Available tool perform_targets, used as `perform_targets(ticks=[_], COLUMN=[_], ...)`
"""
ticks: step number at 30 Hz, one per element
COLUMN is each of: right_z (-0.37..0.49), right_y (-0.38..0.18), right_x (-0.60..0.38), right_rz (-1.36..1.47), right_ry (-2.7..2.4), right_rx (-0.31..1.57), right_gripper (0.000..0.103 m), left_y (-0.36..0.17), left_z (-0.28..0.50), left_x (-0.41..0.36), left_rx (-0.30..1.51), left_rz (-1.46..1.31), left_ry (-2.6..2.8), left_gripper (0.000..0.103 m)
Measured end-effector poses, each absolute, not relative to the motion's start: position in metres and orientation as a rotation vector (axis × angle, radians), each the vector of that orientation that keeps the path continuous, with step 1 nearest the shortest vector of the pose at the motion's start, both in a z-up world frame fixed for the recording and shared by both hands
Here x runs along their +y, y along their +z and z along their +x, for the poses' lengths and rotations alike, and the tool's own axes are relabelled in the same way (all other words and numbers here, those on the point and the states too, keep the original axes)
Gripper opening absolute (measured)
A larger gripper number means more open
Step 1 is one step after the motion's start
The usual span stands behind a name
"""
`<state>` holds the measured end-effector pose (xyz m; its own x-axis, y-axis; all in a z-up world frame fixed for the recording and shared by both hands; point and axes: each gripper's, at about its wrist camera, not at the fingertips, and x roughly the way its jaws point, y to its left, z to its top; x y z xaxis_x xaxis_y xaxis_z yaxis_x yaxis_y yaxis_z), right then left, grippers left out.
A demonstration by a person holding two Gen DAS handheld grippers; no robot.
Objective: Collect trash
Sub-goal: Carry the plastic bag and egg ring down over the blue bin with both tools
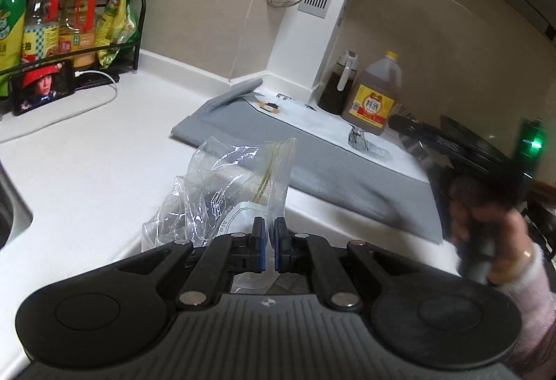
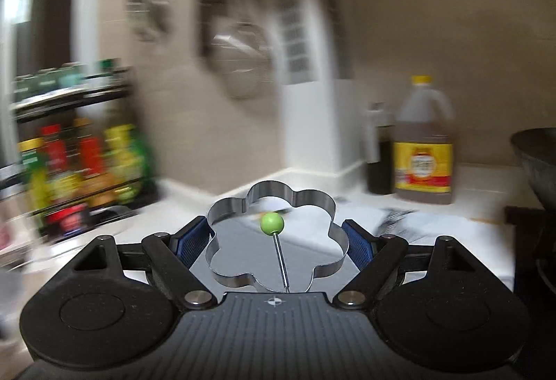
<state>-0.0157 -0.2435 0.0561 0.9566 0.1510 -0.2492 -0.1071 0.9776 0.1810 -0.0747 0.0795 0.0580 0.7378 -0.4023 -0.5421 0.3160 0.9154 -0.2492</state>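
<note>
Left wrist view: left gripper [image 1: 269, 242] fingers are drawn nearly together, a narrow gap left between the blue pads [image 1: 261, 241]; whether the clear bag [image 1: 222, 192] is pinched cannot be told. The bag lies crumpled on the white surface [image 1: 87, 164] just ahead of and under the fingers, near the edge of a grey mat [image 1: 330, 171]. An oil jug [image 1: 373, 95] and a dark bottle [image 1: 338, 84] are seen standing at the back by the wall; a phone [image 1: 43, 88] is propped at the foot of a bottle rack [image 1: 69, 15]. A blurred hand [image 1: 493, 234] is seen at right. Right wrist view: right gripper [image 2: 276, 246] fingers are spread wide and closed against both sides of a flower-shaped steel mould [image 2: 274, 234], which is held level above the surface; a green knob [image 2: 272, 223] on a thin rod is seen inside it. Background is motion-blurred; the jug [image 2: 424, 143] is seen at right.
</note>
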Motion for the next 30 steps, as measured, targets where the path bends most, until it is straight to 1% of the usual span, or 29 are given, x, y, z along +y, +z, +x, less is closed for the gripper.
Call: perform_targets(ticks=[6, 11, 18, 30], right_z=[-0.099, -0.138, -0.154, -0.153], right_y=[0.047, 0.011, -0.029, -0.037], right_x=[-0.200, -0.166, -0.148, -0.133], right_rz=[0.127, 0.047, -0.010, -0.064], right_ry=[0.263, 0.292, 0.280, 0.306], right_rx=[0.355, 0.491, 0.649, 0.692], right_gripper=[0.084, 0.084, 0.084, 0.084], left_y=[0.037, 0.016, -0.007, -0.016], left_z=[-0.115, -0.141, -0.162, -0.158], left_x=[0.086, 0.088, 0.085, 0.088], left_rx=[0.625, 0.648, 0.667, 0.714], left_rz=[-0.133, -0.130, -0.109, -0.145], left_ry=[-0.411, -0.395, -0.359, -0.372], left_gripper=[0.005, 0.005, 0.005, 0.005])
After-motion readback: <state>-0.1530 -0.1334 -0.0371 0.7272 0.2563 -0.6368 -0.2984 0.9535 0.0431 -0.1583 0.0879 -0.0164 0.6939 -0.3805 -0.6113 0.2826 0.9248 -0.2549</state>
